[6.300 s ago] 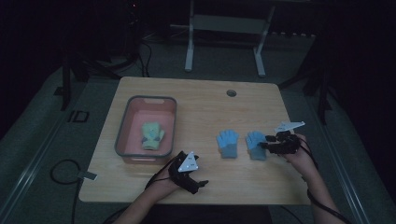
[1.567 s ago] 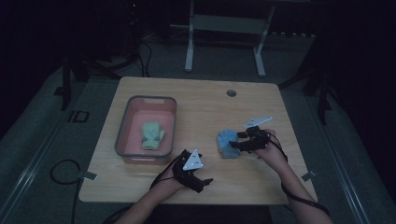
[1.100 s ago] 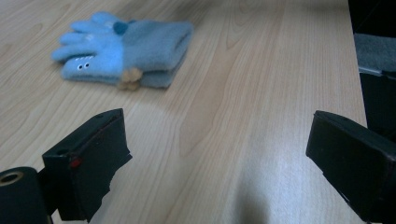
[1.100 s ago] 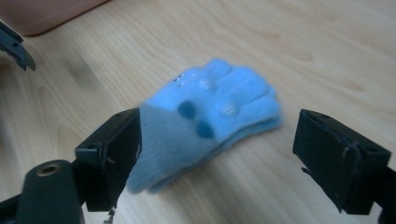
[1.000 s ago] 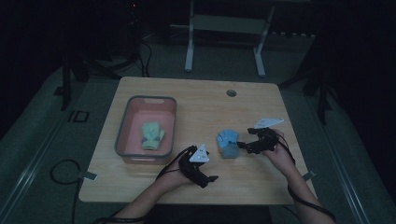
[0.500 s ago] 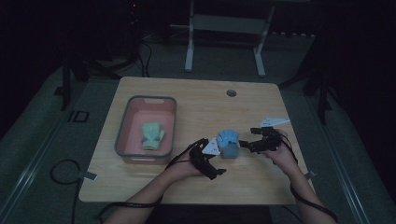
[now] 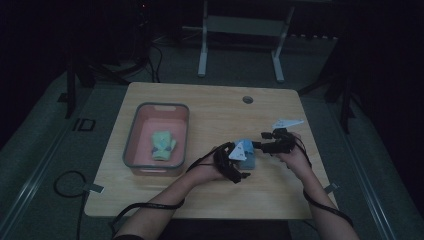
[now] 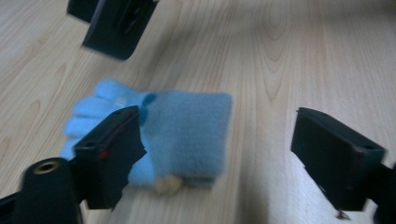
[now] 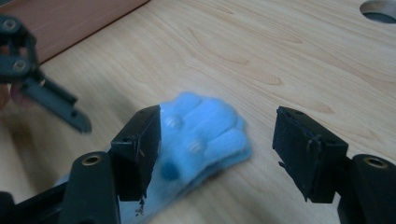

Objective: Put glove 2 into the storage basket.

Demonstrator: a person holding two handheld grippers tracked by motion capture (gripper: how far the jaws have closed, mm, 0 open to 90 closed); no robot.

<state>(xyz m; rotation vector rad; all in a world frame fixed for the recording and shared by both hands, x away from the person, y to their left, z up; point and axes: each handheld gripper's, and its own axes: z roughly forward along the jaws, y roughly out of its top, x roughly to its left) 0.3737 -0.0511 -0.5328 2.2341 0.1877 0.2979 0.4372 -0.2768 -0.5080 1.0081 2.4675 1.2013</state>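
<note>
Lower centre of the wooden table [image 7: 210, 107], fuzzy blue gloves [image 8: 187, 135] lie stacked. The left gripper [image 8: 224, 149] and right gripper [image 9: 219, 149] both hover, jaws apart, over them.

Left claw [image 7: 243, 161] and right claw [image 7: 258, 146] face each other, both jaws wide apart.

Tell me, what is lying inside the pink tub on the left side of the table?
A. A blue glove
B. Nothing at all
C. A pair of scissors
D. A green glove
D: in the high view a pale green glove lies on the floor of the pink tub, while the blue gloves sit out on the table between the two grippers.
</note>
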